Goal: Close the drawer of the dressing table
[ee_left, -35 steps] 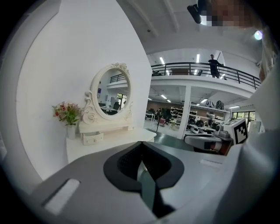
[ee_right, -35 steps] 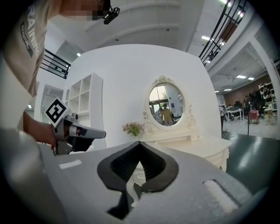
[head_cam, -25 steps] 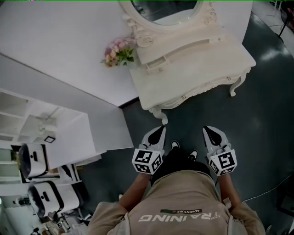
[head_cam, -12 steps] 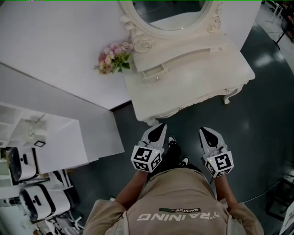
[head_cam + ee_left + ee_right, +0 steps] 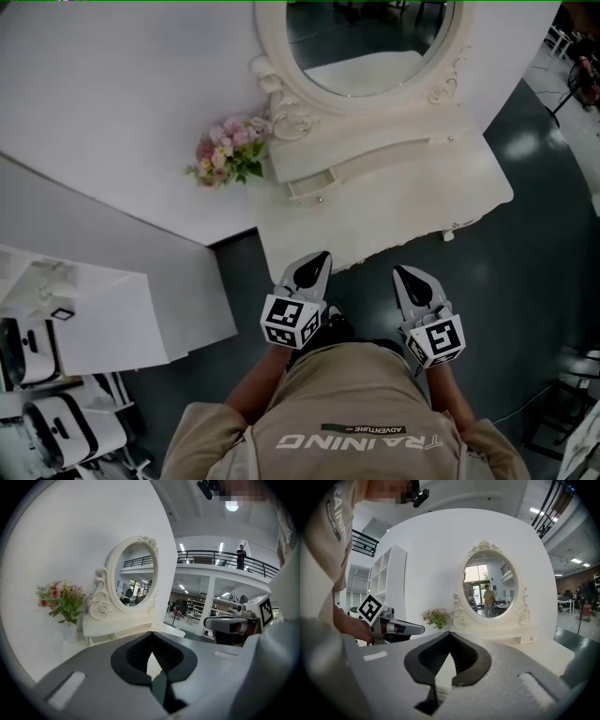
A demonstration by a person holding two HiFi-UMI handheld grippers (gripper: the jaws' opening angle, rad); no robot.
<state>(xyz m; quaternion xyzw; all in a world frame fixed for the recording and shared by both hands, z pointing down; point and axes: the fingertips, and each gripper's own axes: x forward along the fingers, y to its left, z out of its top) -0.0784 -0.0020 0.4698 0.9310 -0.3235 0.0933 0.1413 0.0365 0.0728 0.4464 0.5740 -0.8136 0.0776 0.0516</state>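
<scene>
Left gripper [image 5: 320,257]: jaws closed tip to tip, nothing between them; pointed at the dressing table [image 5: 375,220], tip near its front edge.
Right gripper [image 5: 402,273]: jaws likewise closed and empty; level with the left, a little farther from the dressing table's edge.
Forearms: bent, held close to the torso, grippers apart and roughly parallel.

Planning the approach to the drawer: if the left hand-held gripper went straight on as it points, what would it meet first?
Probably the dressing table at its front edge, just ahead of the shut left hand-held gripper. The open drawer sits further back. Heights are unclear from above.
</scene>
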